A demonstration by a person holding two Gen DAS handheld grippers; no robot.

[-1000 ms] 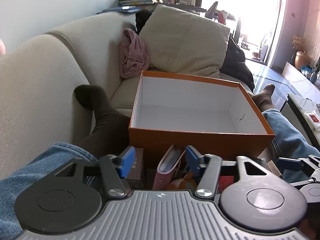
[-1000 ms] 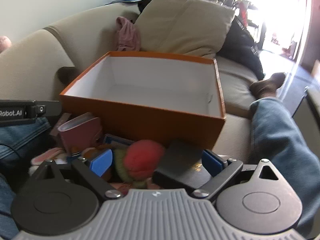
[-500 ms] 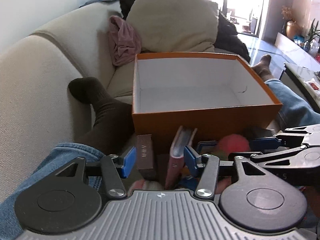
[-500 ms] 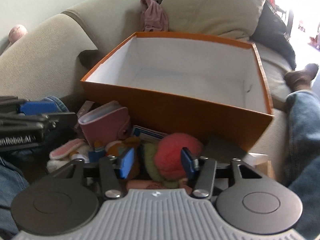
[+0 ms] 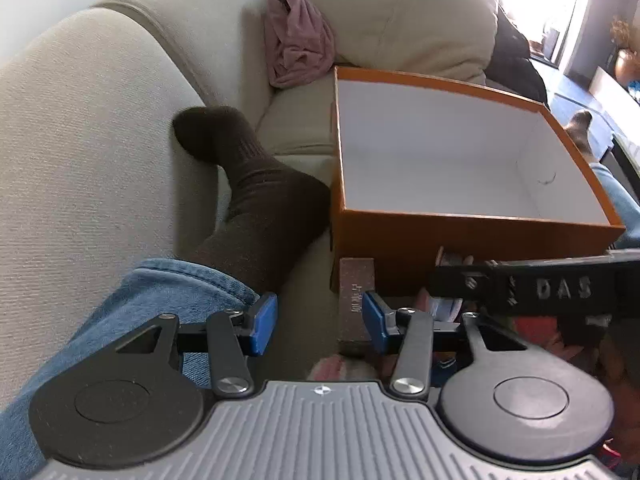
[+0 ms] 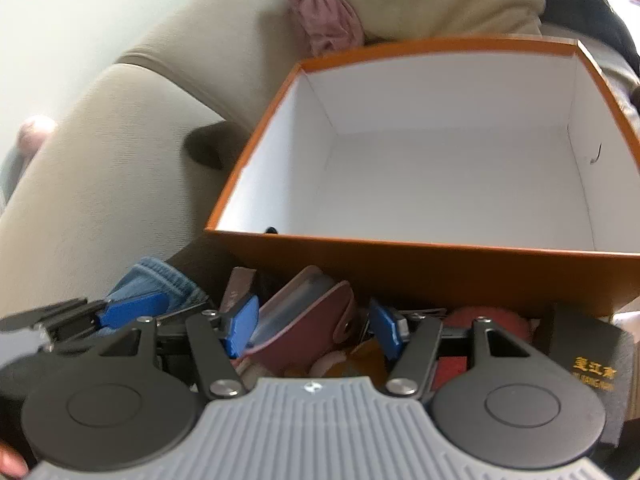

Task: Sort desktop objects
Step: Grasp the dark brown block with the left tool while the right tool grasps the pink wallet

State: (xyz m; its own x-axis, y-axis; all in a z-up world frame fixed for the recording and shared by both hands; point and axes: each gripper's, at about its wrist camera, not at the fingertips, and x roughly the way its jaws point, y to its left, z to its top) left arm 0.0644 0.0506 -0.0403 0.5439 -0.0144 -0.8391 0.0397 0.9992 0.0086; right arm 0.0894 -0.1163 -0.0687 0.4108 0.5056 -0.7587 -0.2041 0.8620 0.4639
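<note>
Beige sofa (image 5: 100, 128), cushion (image 5: 404, 16), pink cloth (image 5: 298, 40).

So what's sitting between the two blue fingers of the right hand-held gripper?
In the right wrist view, a pink wallet lies between them; the right hand-held gripper is open around it.

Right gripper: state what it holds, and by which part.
Nothing held. The right gripper is open, its blue fingers either side of the dusty-pink leather snap wallet, apparently not clamped on it.
</note>
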